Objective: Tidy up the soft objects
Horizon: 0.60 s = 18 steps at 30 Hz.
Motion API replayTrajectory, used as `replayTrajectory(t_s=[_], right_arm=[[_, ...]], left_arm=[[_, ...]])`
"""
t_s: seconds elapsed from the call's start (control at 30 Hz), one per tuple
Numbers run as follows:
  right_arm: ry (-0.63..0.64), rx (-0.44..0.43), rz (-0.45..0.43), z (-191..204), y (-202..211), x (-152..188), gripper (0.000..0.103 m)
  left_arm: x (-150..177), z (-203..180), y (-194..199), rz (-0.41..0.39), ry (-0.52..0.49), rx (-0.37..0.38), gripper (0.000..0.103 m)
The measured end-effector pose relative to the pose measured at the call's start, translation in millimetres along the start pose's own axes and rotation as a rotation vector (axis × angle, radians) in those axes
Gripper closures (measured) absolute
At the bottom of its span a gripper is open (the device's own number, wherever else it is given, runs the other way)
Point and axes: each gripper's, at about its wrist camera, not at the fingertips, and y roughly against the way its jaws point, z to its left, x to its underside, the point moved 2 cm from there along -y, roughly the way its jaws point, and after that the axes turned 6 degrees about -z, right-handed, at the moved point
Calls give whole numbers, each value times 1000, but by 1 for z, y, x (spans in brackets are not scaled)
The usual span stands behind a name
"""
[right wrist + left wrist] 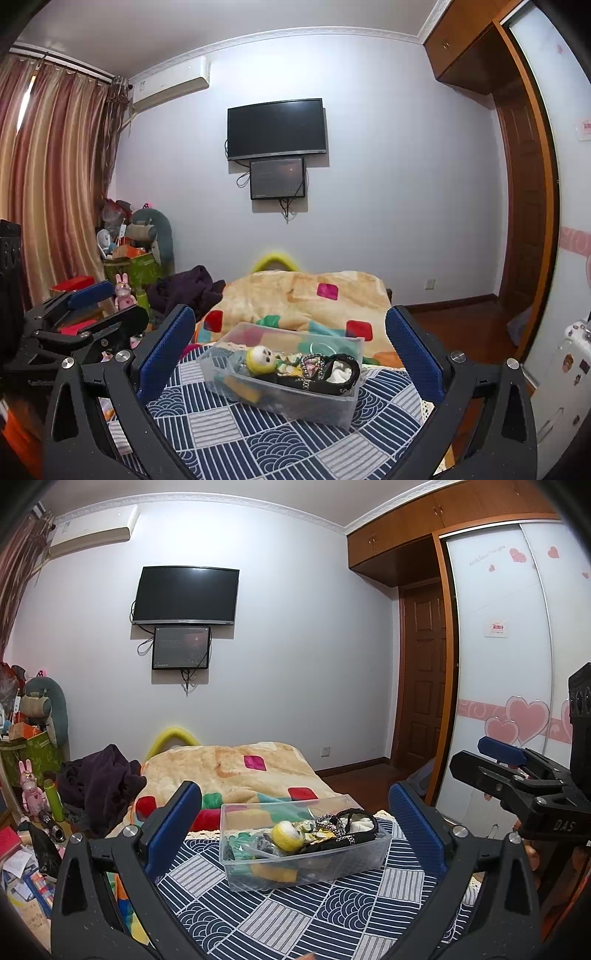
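Note:
A clear plastic box [373, 853] [343, 400] sits on a navy and white patterned cloth [295, 915] [258, 435]. Inside it lie a yellow-headed doll [286, 834] [260, 359], a black patterned pouch [351, 825] [332, 371] and other soft items. My left gripper [295, 819] is open and empty, held above the cloth in front of the box. My right gripper [291, 339] is open and empty too, in front of the box. Each gripper shows at the edge of the other's view: the right one [491, 760], the left one [107, 306].
A tan blanket with coloured squares [255, 771] [306, 299] lies behind the box. Dark clothing [99, 779] [184, 288] is heaped at its left. Clutter and toys fill the left corner [29, 738]. A wardrobe [509, 646] stands on the right.

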Motion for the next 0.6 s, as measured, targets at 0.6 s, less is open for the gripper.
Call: replayTrajectory(t_s=[0.6], right_arm=[[-6, -6, 13, 1, -2, 3, 0]], left_arm=[[2, 2, -6, 29, 12, 15, 0]])
